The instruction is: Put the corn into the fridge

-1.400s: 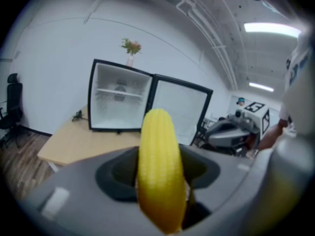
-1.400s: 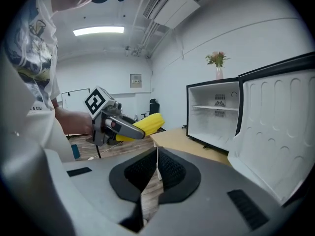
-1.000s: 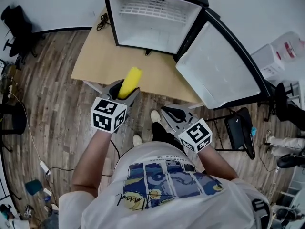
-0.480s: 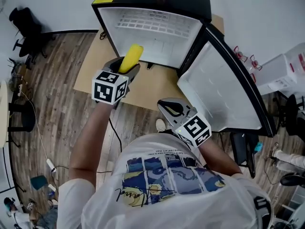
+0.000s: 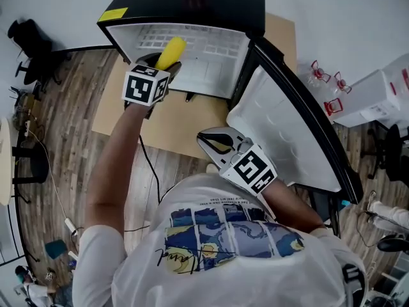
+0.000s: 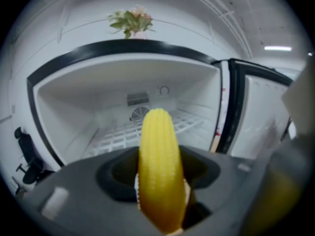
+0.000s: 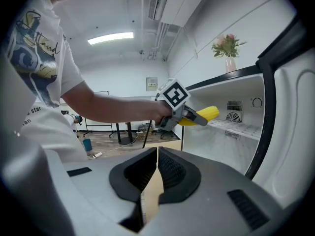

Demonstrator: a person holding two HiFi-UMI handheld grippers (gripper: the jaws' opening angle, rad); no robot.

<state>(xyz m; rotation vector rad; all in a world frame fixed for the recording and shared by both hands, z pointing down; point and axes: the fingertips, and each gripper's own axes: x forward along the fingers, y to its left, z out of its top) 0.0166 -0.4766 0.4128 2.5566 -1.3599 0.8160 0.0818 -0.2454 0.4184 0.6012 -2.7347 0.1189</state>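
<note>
A yellow corn cob (image 5: pixel 170 52) sticks out of my left gripper (image 5: pixel 161 64), which is shut on it at the mouth of the open black fridge (image 5: pixel 131 11). In the left gripper view the corn (image 6: pixel 159 166) stands between the jaws, tip toward the white wire shelf (image 6: pixel 123 136) inside. Seen from the right gripper view, the corn (image 7: pixel 205 114) hovers just above the shelf's front edge (image 7: pixel 235 127). My right gripper (image 5: pixel 213 142) hangs lower, in front of the fridge door (image 5: pixel 287 130), its jaws (image 7: pixel 156 173) closed together with nothing between them.
The fridge stands on a low wooden table (image 5: pixel 185 123) over a plank floor. Its door swings wide to the right. A vase of flowers (image 6: pixel 132 21) sits on the fridge top. White boxes (image 5: pixel 383 94) stand at the right, a black chair (image 5: pixel 29 37) at the far left.
My left gripper has carried the corn forward from over the table edge to the fridge opening. The right gripper has drifted forward a little, still shut.
</note>
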